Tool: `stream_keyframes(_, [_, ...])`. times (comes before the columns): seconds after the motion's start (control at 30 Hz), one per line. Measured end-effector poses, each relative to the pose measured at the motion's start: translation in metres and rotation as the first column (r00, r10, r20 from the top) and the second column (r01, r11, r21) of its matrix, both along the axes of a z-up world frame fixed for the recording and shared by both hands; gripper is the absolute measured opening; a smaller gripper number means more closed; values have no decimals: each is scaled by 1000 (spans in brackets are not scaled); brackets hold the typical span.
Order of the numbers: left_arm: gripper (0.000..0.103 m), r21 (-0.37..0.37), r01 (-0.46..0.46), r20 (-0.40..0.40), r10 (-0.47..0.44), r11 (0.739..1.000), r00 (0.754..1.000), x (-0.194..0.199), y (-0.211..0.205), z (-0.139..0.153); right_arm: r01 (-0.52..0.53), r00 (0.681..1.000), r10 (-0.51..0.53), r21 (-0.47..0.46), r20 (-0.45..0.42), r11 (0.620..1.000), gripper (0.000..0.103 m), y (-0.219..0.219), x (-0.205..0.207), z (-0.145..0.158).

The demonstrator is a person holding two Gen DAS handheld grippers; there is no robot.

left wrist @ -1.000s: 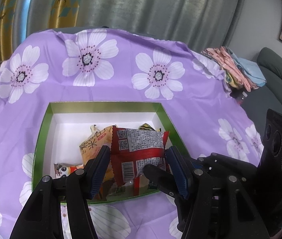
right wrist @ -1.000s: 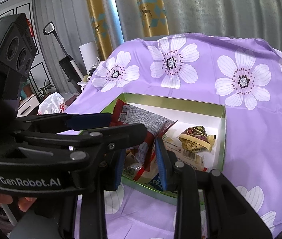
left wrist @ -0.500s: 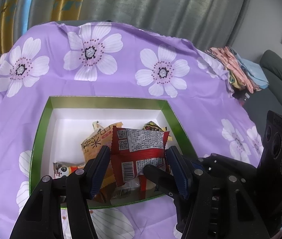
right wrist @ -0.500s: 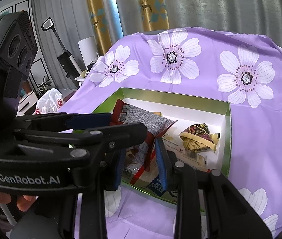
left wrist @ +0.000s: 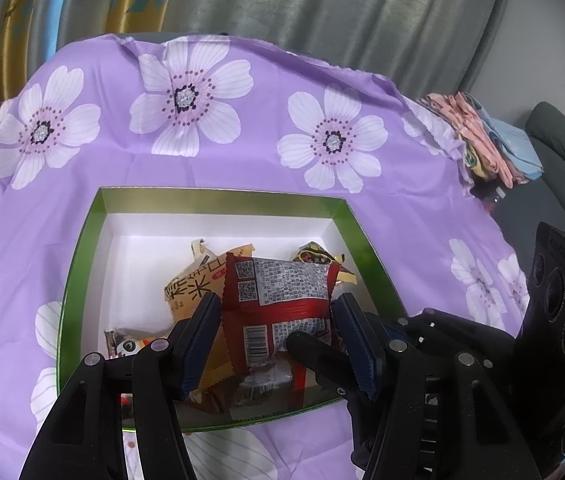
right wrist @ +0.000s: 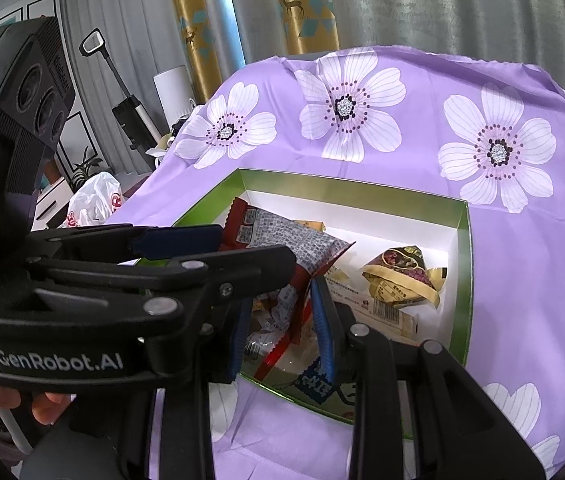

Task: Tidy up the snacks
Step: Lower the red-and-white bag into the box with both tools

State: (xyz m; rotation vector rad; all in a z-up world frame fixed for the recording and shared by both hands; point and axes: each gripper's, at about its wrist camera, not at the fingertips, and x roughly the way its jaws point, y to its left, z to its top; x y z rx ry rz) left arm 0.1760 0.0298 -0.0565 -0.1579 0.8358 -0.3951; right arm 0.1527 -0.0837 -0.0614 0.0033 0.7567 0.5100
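Note:
A red snack packet [left wrist: 282, 300] with grey print hangs over the open green box [left wrist: 222, 196]. My left gripper [left wrist: 278, 340] is shut on it, its blue pads [left wrist: 202, 336] pressing the packet's two side edges. From the right, my right gripper [right wrist: 282, 320] is shut on the packet's [right wrist: 282, 240] crumpled lower end. In the box [right wrist: 466, 280] lie an orange packet [left wrist: 190, 288], a brown-and-gold packet [right wrist: 398, 268], a flat beige packet [right wrist: 378, 308] and a panda-print packet [left wrist: 130, 346].
The box sits on a purple cloth with white flowers [left wrist: 186, 96]. Folded clothes [left wrist: 490, 148] lie at the table's far right, beside a grey sofa [left wrist: 562, 152]. A stick vacuum [right wrist: 130, 108] and a white plastic bag [right wrist: 94, 200] are off the left side.

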Motion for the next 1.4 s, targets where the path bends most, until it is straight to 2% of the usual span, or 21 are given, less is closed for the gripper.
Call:
stream_keyframes(0.63, [60,-3,-16,-31,16,1000,999,11,8,-7,-7,1000,7,-15,-14,1000,31,6,10,-3])
stream_keyframes(1.4, [60,3,-41,-96,41,999,995,21,14,-16,-14,997,12,-18,-81,1000,32,16,21,-9])
